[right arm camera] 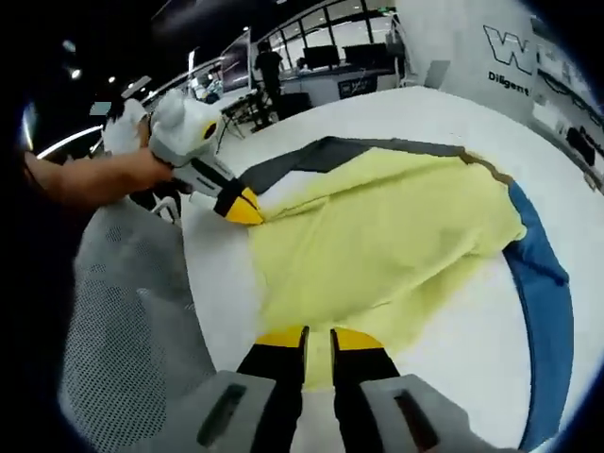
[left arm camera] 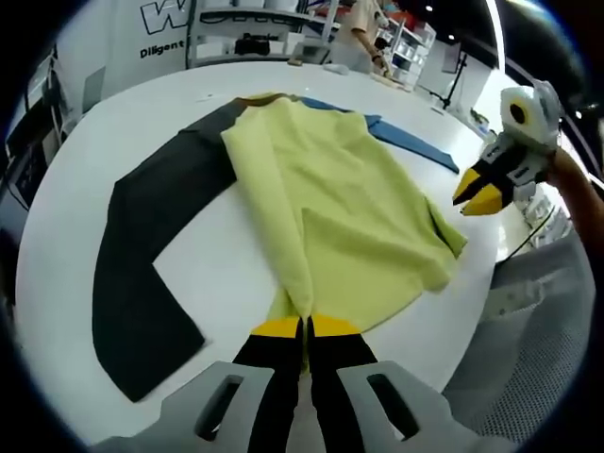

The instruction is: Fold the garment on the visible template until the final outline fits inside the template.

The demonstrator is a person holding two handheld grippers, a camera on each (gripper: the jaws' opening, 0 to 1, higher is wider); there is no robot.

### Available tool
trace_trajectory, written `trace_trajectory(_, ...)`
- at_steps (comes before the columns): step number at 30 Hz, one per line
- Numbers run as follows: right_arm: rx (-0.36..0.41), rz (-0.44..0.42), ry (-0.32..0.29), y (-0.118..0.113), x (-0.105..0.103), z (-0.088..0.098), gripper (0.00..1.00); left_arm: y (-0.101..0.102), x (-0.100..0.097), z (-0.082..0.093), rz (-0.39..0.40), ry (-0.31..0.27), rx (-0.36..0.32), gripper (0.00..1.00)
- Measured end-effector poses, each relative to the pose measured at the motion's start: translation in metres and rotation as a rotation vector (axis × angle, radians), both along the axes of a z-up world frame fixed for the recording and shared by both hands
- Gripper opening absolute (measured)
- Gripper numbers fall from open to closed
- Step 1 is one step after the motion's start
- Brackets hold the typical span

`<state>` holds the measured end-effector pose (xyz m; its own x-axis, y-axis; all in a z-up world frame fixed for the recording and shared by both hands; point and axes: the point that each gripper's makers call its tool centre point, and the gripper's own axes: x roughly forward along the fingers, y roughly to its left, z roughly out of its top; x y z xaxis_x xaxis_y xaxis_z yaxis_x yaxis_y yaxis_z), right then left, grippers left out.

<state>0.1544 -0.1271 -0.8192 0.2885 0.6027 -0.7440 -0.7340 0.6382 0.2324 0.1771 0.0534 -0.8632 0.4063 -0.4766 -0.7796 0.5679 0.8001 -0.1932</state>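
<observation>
A pale yellow garment (left arm camera: 330,208) lies spread on the white table (left arm camera: 226,274), its near edge folded into a ridge. Under it lies a flat template, dark grey (left arm camera: 142,245) on one side and blue (left arm camera: 415,143) on the other. My left gripper (left arm camera: 307,327) is shut on the garment's near edge. In the right gripper view the left gripper (right arm camera: 243,208) pinches that same yellow garment (right arm camera: 387,236) at its edge, beside the blue template strip (right arm camera: 543,283). My right gripper (right arm camera: 318,340) hovers with a narrow gap between its jaws and holds nothing. In the left gripper view the right gripper (left arm camera: 481,193) hangs beyond the garment's corner, apart from it.
The table's rounded edge (left arm camera: 491,274) runs close to both grippers, with a grey mesh chair (right arm camera: 132,330) just past it. A person (left arm camera: 363,33) stands by shelves and desks at the far side of the room.
</observation>
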Motion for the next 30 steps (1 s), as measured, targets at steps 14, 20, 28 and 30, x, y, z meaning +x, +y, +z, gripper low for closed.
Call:
trace_trajectory(14,0.176,-0.344,0.328,-0.018,-0.023,-0.035,0.13,-0.001,0.0,0.0,-0.003,-0.001,-0.003,0.0)
trace_trajectory(20,0.135,-0.36,0.339,-0.02,-0.023,-0.044,0.13,0.0,0.0,0.0,-0.003,-0.001,-0.002,0.0)
trace_trajectory(28,0.155,-0.352,0.369,-0.008,-0.027,-0.046,0.03,0.0,0.0,0.0,-0.002,-0.002,-0.001,0.0)
trace_trajectory(30,0.145,-0.345,0.347,-0.009,-0.026,-0.046,0.0,0.0,0.0,0.0,-0.002,-0.002,-0.001,0.0)
